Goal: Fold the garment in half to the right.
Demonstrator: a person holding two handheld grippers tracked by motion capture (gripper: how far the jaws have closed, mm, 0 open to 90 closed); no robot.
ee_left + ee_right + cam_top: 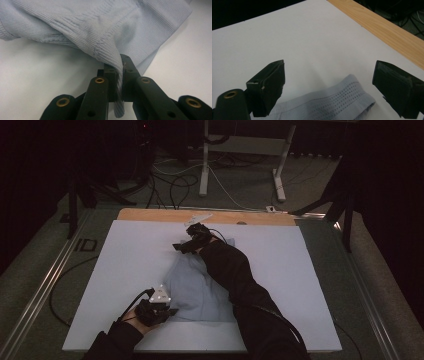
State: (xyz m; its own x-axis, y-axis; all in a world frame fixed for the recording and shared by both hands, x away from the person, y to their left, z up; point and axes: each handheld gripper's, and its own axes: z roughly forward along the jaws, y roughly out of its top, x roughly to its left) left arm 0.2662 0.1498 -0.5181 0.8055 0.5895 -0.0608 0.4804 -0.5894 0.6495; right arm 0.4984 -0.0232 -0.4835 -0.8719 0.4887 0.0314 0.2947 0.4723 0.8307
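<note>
A light blue ribbed garment (195, 290) lies crumpled on the white board (130, 260), from the middle toward the near edge. My left gripper (172, 311) sits at the garment's near left corner. In the left gripper view my left gripper (121, 67) is shut on a fold of the garment's (100, 25) hem, which is lifted off the board. My right gripper (181, 246) is at the garment's far end, with a dark sleeve lying across the cloth. In the right gripper view my right gripper (330, 68) stands open just above a banded, perforated edge of the garment (337, 100), not touching it.
A wooden strip (150, 215) borders the board's far edge and also appears in the right gripper view as a wooden strip (387, 30). Beyond it are white desk legs (204, 165) and loose cables on the floor. Metal rails (45, 280) run along the table's sides.
</note>
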